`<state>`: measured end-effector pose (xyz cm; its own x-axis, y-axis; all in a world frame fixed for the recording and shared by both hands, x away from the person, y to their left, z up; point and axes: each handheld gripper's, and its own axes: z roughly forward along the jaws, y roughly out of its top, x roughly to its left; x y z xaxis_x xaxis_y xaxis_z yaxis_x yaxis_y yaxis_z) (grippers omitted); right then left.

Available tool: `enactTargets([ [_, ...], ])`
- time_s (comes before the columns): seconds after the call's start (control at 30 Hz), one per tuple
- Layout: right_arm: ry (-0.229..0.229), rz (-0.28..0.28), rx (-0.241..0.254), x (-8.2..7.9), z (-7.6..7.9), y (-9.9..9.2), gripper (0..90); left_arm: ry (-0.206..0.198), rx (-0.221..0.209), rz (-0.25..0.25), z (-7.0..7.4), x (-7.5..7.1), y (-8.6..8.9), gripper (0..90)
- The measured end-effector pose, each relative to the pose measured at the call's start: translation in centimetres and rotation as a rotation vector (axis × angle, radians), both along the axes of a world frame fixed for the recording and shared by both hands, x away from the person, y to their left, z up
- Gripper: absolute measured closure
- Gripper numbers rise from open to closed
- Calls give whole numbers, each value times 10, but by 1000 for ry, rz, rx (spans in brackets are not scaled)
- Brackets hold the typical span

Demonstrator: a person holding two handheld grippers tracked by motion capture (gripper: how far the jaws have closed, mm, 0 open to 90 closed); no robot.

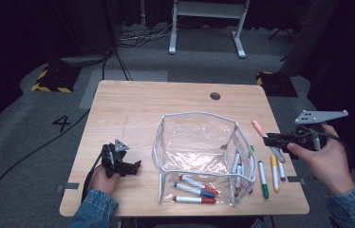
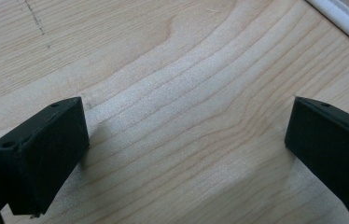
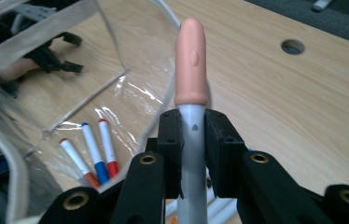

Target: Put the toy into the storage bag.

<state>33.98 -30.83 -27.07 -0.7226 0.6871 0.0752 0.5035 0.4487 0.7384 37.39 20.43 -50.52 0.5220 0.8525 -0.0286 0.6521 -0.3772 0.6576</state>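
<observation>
In right gripper (image 3: pixel 192 140) — peach-capped marker (image 3: pixel 191 60)

Layout of the bench (image 1: pixel 133 104), pouch at centre

The pouch (image 1: pixel 199 156) stands open near the middle of the bench, toward the person's edge. Three markers (image 1: pixel 195 190) lie inside it at the near side, and further markers (image 1: pixel 237 168) lean against its right wall. Loose markers (image 1: pixel 270 173) lie on the bench just right of the pouch. The right gripper (image 1: pixel 271 139) is above the bench's right edge, right of the pouch, a marker (image 3: pixel 191 107) clamped between its fingers (image 3: pixel 170 140) and pointing toward the pouch. The left gripper (image 1: pixel 135 166) rests on the bench left of the pouch, near the front edge. A hole (image 1: pixel 215 96) lies behind the pouch, near the far edge.
</observation>
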Motion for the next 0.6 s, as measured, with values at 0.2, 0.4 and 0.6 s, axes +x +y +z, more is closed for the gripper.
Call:
enactTargets([
  [0.2,2,116,-22,2,12,38,774,0,0,0,0,0,0,0],
  [0.4,12,219,-42,8,16,72,774,0,0,0,0,0,0,0],
  [0.6,45,325,-81,11,9,106,774,0,0,0,0,0,0,0],
])
